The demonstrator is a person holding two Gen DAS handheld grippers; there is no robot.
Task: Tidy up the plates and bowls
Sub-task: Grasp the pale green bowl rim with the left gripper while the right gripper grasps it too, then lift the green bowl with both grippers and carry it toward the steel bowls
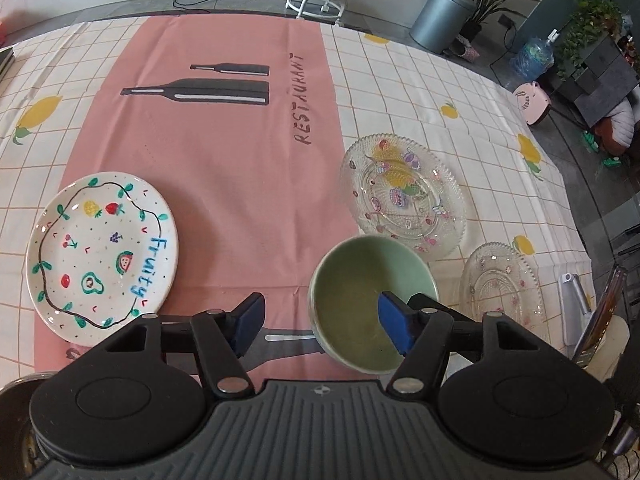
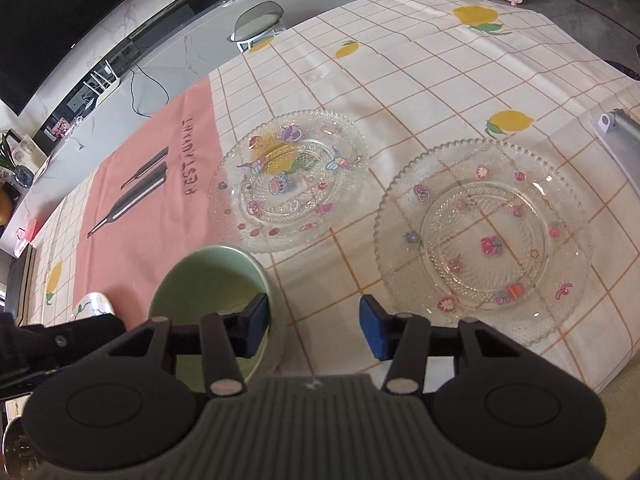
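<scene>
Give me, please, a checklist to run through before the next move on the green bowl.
1. Green bowl empty: ok.
2. Left gripper straddles the bowl's wall, one finger inside: ok.
3. Left fingers pressing that wall: not ok, gaps show.
4. Right gripper clear of the bowl: not ok, one finger over its rim.
5. Glass plate beside the right gripper bare: ok.
6. Bowl flat on the tablecloth: cannot tell.

You have four dishes around the pink runner. Bowls: one, a green bowl at the runner's near right edge. Plates: three. One white painted plate lies on the runner's left edge; two clear glass plates lie right of the runner.
</scene>
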